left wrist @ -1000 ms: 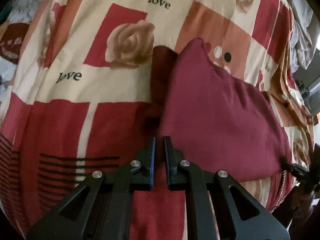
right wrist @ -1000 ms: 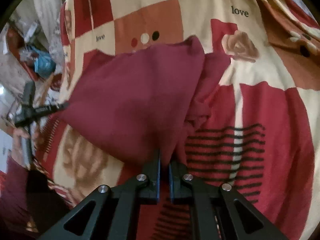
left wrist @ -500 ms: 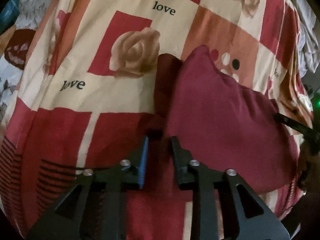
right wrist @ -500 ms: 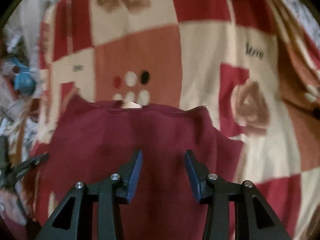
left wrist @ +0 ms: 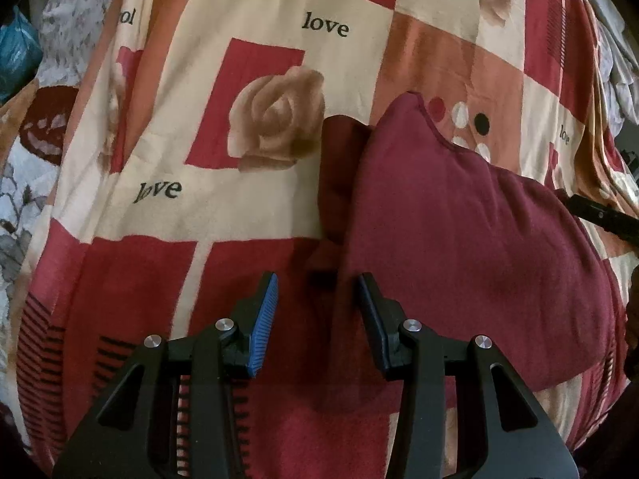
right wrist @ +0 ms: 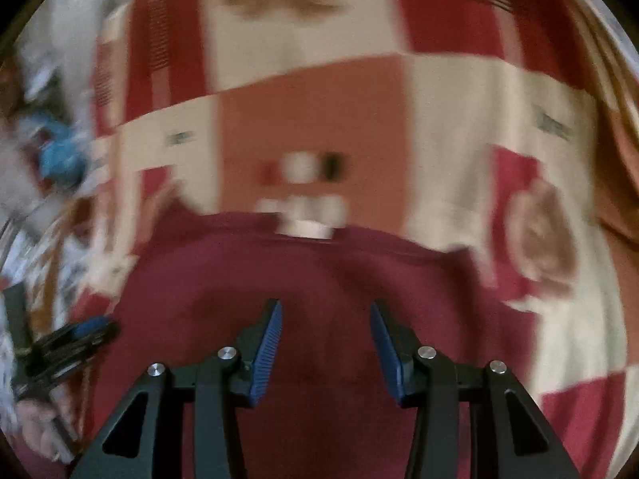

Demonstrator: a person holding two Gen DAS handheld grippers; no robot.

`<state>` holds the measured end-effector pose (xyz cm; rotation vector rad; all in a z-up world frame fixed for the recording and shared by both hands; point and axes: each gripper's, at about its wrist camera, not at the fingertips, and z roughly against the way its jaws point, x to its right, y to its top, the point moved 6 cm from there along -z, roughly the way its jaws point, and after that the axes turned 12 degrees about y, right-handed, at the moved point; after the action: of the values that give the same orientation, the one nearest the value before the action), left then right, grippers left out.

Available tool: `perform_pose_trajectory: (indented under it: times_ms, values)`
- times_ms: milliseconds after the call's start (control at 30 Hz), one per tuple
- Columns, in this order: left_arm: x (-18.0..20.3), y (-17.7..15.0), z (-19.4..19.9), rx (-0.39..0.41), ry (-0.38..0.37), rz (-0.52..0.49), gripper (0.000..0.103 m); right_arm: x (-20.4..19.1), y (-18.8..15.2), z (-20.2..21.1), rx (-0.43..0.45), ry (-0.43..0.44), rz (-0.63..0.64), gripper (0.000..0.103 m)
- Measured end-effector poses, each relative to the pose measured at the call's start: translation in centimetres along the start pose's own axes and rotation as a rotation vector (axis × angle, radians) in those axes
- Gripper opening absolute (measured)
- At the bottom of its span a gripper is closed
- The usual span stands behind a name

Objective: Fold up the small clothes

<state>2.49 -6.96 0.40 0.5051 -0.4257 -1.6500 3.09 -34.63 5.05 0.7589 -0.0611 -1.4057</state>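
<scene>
Below both grippers: maroon garment [left wrist: 459, 239] on patterned blanket [left wrist: 247, 215]; left gripper [left wrist: 317, 311] just opened further, right gripper [right wrist: 325, 343] apart, both empty.

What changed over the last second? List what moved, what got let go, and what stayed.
Both grippers let go: the left gripper and right gripper have just been opening, nothing pinched now. The right one swung from the maroon garment's edge to above its middle. The garment stays folded on the patterned blanket.

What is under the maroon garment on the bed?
The maroon garment lies on a patterned blanket with roses and the word "love". A darker maroon layer shows from beneath its left edge. Whatever else lies below is covered.
</scene>
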Motion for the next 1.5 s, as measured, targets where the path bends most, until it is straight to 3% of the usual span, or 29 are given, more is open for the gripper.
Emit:
perform_pose_trajectory:
  times_ms: [200,400,667,767,867,933,1000,1233,1300,1367,1433,1467,1500]
  values:
    - [-0.1,-0.1,0.1,0.005,-0.001,0.002,0.041,-6.3,1.9,-5.4,-0.036,0.083,0.097,0.044]
    - [0.0,-0.2,0.0,0.015,-0.002,-0.018,0.041,-10.7,3.4,-11.4,-0.082,0.092,0.168,0.044]
    - [-0.2,-0.1,-0.3,0.018,-0.009,-0.010,0.045,-11.6,4.4,-18.7,-0.151,-0.001,0.184,0.044]
    - [-0.2,-0.1,-0.3,0.017,-0.012,-0.011,0.045,-11.2,4.7,-19.7,-0.157,0.006,0.163,0.044]
    - [-0.7,-0.1,0.0,0.006,-0.041,0.009,0.045,-10.8,5.5,-18.3,-0.149,0.066,0.088,0.044]
    - [-1.2,0.0,0.2,-0.004,-0.076,0.039,0.045,-10.1,5.8,-16.7,-0.140,0.088,0.029,0.048]
    - [-1.4,0.0,0.4,-0.008,-0.097,0.060,0.045,-9.8,5.8,-15.6,-0.141,0.095,0.002,0.069]
    - [-0.6,-0.7,0.1,-0.016,-0.095,0.042,0.045,-12.5,5.0,-18.3,-0.233,0.074,0.066,0.075]
    - [-0.3,-0.8,0.1,-0.014,-0.103,0.036,0.045,-13.5,4.5,-20.3,-0.272,0.035,0.100,0.087]
    - [0.0,-0.7,0.3,-0.016,-0.139,0.032,0.047,-14.1,4.2,-21.6,-0.282,-0.024,0.167,0.091]
    - [0.4,-0.7,0.5,-0.020,-0.199,0.038,0.062,-14.0,4.1,-21.8,-0.262,-0.057,0.203,0.081]
    - [0.5,-0.6,0.6,-0.017,-0.211,0.041,0.067,-13.6,4.4,-21.4,-0.236,-0.066,0.195,0.061]
    - [0.7,-0.4,0.7,-0.012,-0.230,0.046,0.067,-13.0,4.8,-20.4,-0.205,-0.032,0.171,0.048]
